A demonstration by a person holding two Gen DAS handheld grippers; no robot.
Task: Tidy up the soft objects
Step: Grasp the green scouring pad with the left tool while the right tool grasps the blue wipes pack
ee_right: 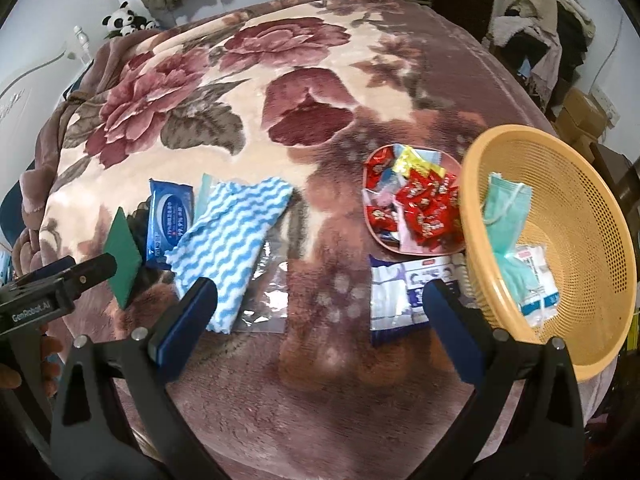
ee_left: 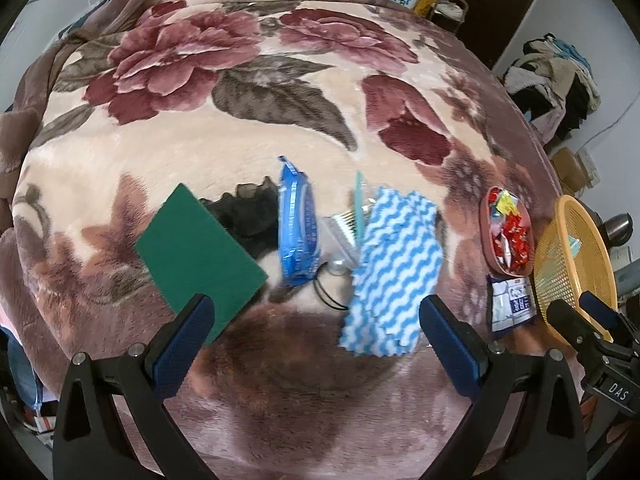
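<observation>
On the floral blanket [ee_left: 280, 152] lie a green scouring pad [ee_left: 200, 256], black lace fabric [ee_left: 244, 212], a blue wipes pack [ee_left: 298, 224] and a blue-and-white wavy cloth [ee_left: 392, 268]. My left gripper [ee_left: 316, 320] stands open just before them, holding nothing. My right gripper [ee_right: 320, 312] is open too, over bare blanket between the cloth [ee_right: 232, 236] and a white tissue pack [ee_right: 400, 288]. To its right, an orange basket [ee_right: 592, 216] holds a green face mask [ee_right: 504, 216] and a packaged mask [ee_right: 536, 276].
A pink dish [ee_right: 384, 240] of wrapped candies sits left of the basket. A clear zip bag [ee_right: 268, 292] lies under the cloth's edge. Clothes piles and boxes stand beyond the bed's right side. The left gripper [ee_right: 104, 264] shows at the left beside the pad [ee_right: 124, 256].
</observation>
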